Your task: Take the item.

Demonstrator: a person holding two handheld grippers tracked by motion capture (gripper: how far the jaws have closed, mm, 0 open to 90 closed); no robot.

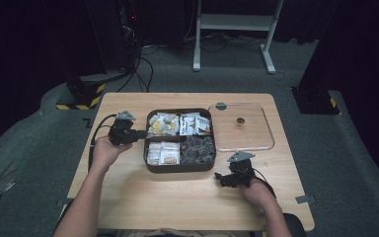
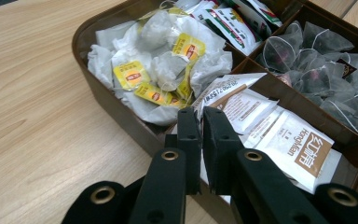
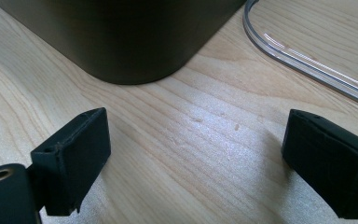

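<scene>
The left gripper hangs at the left edge of the brown box, its jaws drawn together with only a narrow slit between them; a white sachet seems to rise from just behind the tips, but I cannot tell for sure whether the pads have it pinched or merely stand in front of it. The sachets lie in the near left compartment of the box, which sits mid-table. My reading is that this is the picking step: a sachet is being taken from that compartment, or the jaws have closed just short of one. If it is held, the next move calls for a clean lift over the box wall without dragging its neighbours along; if not, the jaws must open and go in deeper. The right gripper rests on the table near the box's near right corner, jaws wide apart and holding nothing. Around the sachets: loose yellow-tagged teabags in the far left compartment, printed packets far right, mesh pyramid bags near right. The clear lid lies flat to the right of the box, just beside it. The box wall and the crowded sachets are the main hindrance.
</scene>
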